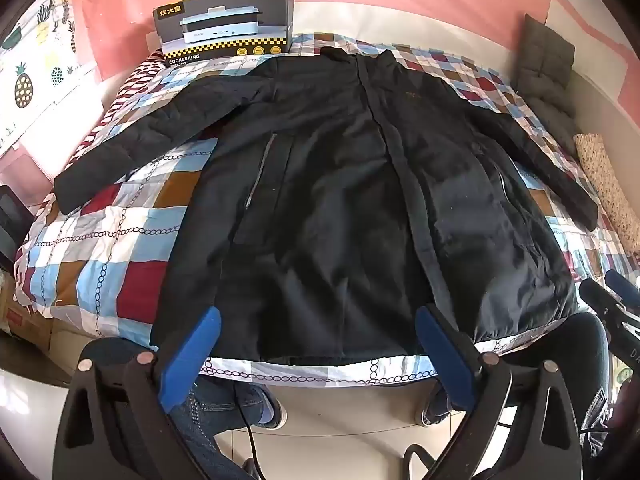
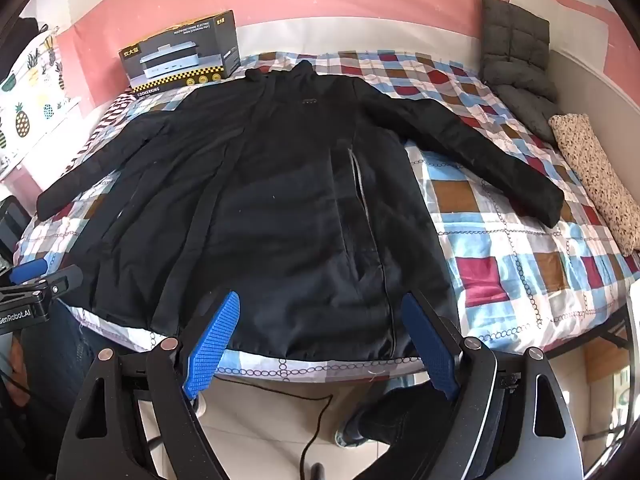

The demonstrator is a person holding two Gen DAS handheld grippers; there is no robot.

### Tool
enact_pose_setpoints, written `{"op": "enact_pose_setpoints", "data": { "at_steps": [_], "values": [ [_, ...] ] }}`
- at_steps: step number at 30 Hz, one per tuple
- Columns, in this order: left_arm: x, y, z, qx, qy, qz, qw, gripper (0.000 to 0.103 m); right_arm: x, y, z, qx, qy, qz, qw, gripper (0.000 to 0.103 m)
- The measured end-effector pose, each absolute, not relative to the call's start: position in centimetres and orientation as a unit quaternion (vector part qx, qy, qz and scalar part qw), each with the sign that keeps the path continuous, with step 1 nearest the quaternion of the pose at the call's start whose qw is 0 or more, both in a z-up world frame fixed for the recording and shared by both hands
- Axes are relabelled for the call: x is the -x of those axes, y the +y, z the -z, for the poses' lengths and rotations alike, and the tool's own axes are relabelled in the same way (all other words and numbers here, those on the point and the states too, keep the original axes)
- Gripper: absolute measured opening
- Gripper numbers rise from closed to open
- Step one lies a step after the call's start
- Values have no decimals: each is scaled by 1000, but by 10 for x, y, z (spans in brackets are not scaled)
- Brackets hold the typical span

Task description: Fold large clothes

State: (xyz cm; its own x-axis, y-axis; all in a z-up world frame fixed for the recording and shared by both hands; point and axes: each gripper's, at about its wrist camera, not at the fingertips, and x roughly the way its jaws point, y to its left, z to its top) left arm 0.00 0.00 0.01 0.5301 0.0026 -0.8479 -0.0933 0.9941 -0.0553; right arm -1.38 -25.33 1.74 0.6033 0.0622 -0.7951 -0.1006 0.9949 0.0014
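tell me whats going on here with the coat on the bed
A person holds two tongs over the near edge of the bed. A black coat lies flat on it, front up, both sleeves spread out. The left tongs and right tongs are open and hold nothing. No fold has been made.

Long black padded cloth coat, faintly sheened, on matt checked cotton bedsheet. Ridged blue plastic gripper pads. Glossy black printed cardboard box. Quilted grey cloth cushion.
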Motion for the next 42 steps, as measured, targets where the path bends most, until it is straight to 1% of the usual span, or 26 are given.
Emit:
{"op": "enact_pose_setpoints", "data": {
  "at_steps": [18,19,32,42],
  "values": [
    [0,-3,-2,35,477,-33,878,99,11,-252,-22,21,446,-46,894,83],
    [0,-3,-3,35,477,-33,878,99,13,-251,-16,22,445,-46,894,83],
    [0,-3,-4,38,476,-30,878,99,13,-249,-12,24,446,-45,894,83],
    [0,-5,-4,40,477,-28,877,99,10,-248,-18,28,449,-47,892,83]
  ]
}}
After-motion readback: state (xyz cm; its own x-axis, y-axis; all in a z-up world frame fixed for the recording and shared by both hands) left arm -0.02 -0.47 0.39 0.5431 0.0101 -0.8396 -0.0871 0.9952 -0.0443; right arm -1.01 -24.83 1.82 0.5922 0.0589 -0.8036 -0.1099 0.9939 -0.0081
